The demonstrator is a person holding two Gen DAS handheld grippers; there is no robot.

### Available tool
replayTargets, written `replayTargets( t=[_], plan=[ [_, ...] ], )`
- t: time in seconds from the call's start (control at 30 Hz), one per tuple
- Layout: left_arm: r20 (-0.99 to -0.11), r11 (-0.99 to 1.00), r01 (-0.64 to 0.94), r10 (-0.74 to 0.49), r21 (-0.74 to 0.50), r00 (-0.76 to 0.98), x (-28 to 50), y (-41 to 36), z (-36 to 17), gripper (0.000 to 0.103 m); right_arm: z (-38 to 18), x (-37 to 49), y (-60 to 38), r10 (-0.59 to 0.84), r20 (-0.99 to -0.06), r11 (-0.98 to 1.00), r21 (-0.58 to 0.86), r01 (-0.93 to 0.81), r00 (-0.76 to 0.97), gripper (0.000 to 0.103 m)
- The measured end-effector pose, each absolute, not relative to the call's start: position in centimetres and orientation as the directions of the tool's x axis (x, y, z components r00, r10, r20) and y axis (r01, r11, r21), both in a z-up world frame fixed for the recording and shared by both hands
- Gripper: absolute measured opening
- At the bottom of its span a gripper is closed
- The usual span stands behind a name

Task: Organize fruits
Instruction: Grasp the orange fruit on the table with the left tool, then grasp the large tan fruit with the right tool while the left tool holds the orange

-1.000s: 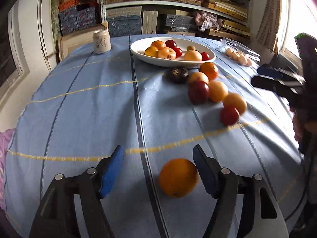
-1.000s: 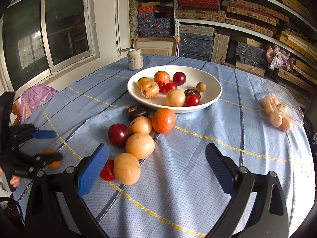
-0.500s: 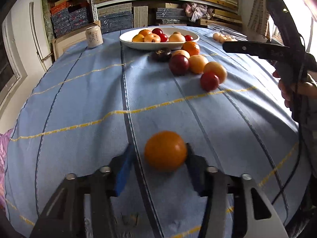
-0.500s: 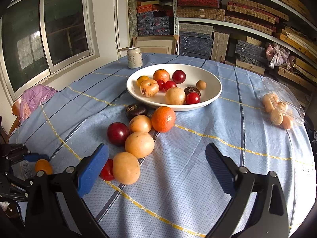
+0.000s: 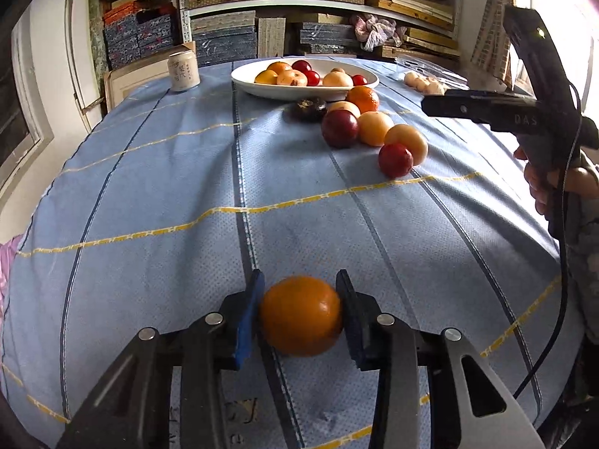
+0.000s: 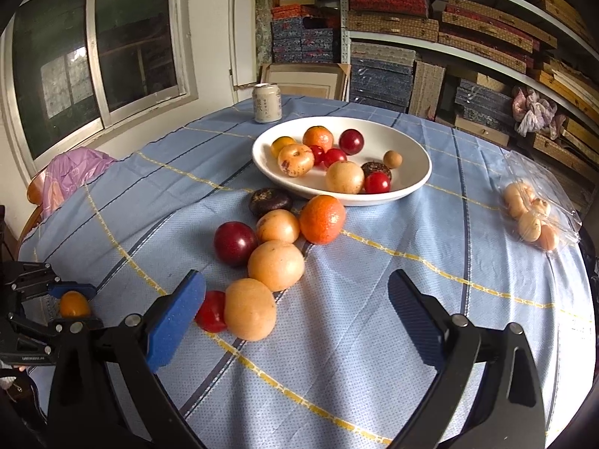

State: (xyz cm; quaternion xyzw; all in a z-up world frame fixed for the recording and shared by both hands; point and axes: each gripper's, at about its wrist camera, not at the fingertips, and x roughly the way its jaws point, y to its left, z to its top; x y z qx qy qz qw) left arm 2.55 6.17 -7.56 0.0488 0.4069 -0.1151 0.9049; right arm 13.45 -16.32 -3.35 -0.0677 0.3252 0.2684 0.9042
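1. Since a second ago: left gripper (image 5: pixel 300 312) closed in, jaws just narrowed, blue pads now pressing both sides of the orange (image 5: pixel 300 315).
2. Orange low on the blue tablecloth (image 5: pixel 149 172), near edge, well apart from the white bowl (image 5: pixel 288 91) far across.
3. Right gripper (image 6: pixel 295 308) spread wide, holding nothing, above loose fruit.

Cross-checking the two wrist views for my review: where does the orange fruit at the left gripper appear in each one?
Left wrist view: the orange fruit sits bottom centre, pinched between the left gripper's pads, whose jaws have just been closing.
Right wrist view: the same fruit is small at the far left edge, between the left gripper's dark fingers.
Shared landmark: the white bowl of fruit, with the can behind it.
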Motion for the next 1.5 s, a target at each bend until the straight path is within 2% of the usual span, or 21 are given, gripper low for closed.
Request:
replayTargets(
  t=[0.1,0.17,0.43,0.67,0.8,0.87,0.93,1.2,1.3,1.5],
  plan=[
    [-0.731,0.973,0.23,-0.182,-0.035,0.658,2.4,6.9,-7.3,0.04,-3.6,13.1,-16.0,0.441,-0.622,0.843,0.04,-0.536,0.647,0.095],
    [-0.724,0.974,0.222,-0.189,-0.05,0.663,2.4,7.2,-7.2,0.04,-3.8,12.8,-15.7,0.437,-0.622,0.841,0.026,-0.541,0.65,0.087],
    [-0.717,0.97,0.232,-0.207,-0.065,0.666,2.3,7.3,-7.1,0.04,-5.4,12.8,-14.3,0.42,-0.667,0.829,0.006,-0.56,0.615,0.075],
    [-0.715,0.968,0.242,-0.219,-0.072,0.664,2.2,7.5,-7.1,0.04,-6.4,13.7,-15.2,0.31,-0.704,0.877,-0.047,-0.478,0.639,0.073],
    [-0.715,0.967,0.243,-0.222,-0.075,0.663,2.2,7.5,-7.2,0.04,-6.0,13.4,-15.2,0.361,-0.68,0.863,-0.016,-0.505,0.638,0.07],
    [-0.717,0.967,0.242,-0.22,-0.074,0.662,2.2,7.4,-7.1,0.04,-6.1,13.4,-14.9,0.371,-0.674,0.858,-0.014,-0.514,0.638,0.056],
    [-0.716,0.967,0.243,-0.22,-0.073,0.663,2.2,7.4,-7.1,0.04,-6.1,13.6,-15.0,0.376,-0.677,0.858,-0.003,-0.514,0.633,0.052],
    [-0.716,0.966,0.25,-0.222,-0.068,0.662,2.2,7.2,-7.1,0.04,-6.5,15.4,-15.7,0.362,-0.702,0.876,0.031,-0.482,0.613,0.053],
    [-0.717,0.967,0.247,-0.219,-0.068,0.661,2.3,7.3,-7.1,0.041,-6.9,15.9,-15.2,0.345,-0.722,0.874,0.015,-0.485,0.6,0.043],
    [-0.714,0.967,0.244,-0.219,-0.069,0.665,2.2,7.4,-7.0,0.041,-7.2,15.8,-15.1,0.32,-0.735,0.877,-0.01,-0.481,0.598,0.044]
  ],
)
